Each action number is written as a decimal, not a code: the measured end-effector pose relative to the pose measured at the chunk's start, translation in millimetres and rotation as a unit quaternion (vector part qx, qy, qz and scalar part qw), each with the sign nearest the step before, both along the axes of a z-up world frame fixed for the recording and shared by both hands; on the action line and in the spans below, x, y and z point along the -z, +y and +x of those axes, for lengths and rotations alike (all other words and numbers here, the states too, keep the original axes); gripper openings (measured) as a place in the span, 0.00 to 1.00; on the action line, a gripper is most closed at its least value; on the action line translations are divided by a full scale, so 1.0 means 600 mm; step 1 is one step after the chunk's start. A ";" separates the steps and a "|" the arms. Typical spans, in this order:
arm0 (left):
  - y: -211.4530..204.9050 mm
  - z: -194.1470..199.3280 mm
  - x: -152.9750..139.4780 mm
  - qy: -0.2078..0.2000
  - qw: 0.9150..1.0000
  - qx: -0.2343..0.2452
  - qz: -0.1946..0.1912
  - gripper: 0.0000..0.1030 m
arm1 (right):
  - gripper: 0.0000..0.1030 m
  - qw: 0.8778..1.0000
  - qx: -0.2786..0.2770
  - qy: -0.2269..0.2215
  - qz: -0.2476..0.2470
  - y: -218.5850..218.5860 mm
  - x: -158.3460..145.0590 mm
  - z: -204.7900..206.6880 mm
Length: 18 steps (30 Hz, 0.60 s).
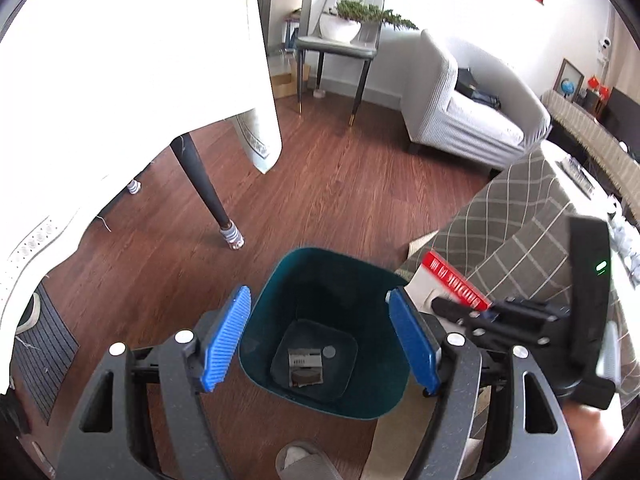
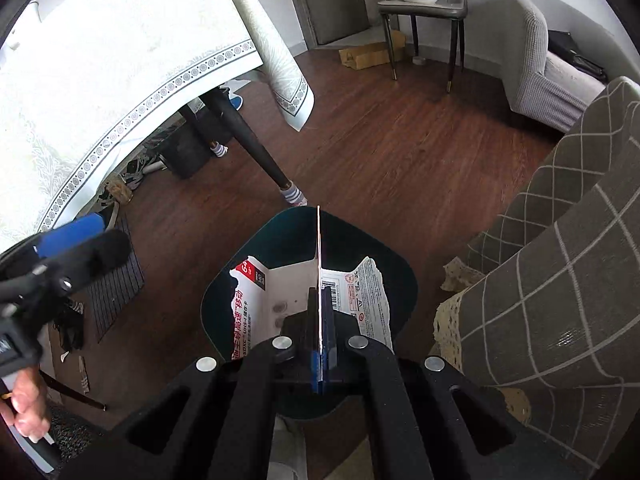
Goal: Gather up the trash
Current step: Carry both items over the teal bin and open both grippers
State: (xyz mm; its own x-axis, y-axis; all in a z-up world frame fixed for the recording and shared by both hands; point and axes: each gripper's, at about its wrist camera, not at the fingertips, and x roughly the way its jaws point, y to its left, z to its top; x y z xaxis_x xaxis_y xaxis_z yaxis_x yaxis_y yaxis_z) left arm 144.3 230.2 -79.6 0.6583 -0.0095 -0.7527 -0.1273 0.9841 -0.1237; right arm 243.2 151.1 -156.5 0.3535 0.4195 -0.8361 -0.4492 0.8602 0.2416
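A dark teal trash bin [image 1: 320, 280] stands on the wood floor; a small packet [image 1: 306, 366] lies at its bottom. My left gripper [image 1: 320, 340] is open and empty, its blue pads [image 1: 226, 338] spread either side of the bin's mouth, above it. My right gripper [image 2: 320, 300] is shut on a torn red-and-white cardboard package [image 2: 280, 292], held above the bin [image 2: 288, 232]. The same package shows in the left wrist view [image 1: 456, 280], at the bin's right edge, with the right gripper [image 1: 460, 308] behind it.
A table with a white cloth [image 1: 120, 60] and a dark leg [image 1: 208, 196] stands left of the bin. A checked grey sofa arm [image 2: 560, 260] is close on the right. A white armchair [image 1: 464, 104] and a side chair with a plant [image 1: 344, 40] stand behind. A slipper [image 1: 304, 460] lies near.
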 end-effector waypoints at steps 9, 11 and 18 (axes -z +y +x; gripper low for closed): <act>0.006 -0.012 -0.047 -0.024 1.000 0.010 -0.008 0.54 | 0.01 0.999 -0.021 0.036 -0.025 0.029 0.054 0.001; 0.007 -0.015 -0.055 -0.028 0.999 0.013 -0.012 0.49 | 0.01 0.998 -0.029 0.039 -0.032 0.034 0.064 -0.003; 0.002 -0.030 -0.076 -0.045 0.998 0.026 -0.021 0.43 | 0.01 0.996 -0.040 0.054 -0.051 0.054 0.100 -0.011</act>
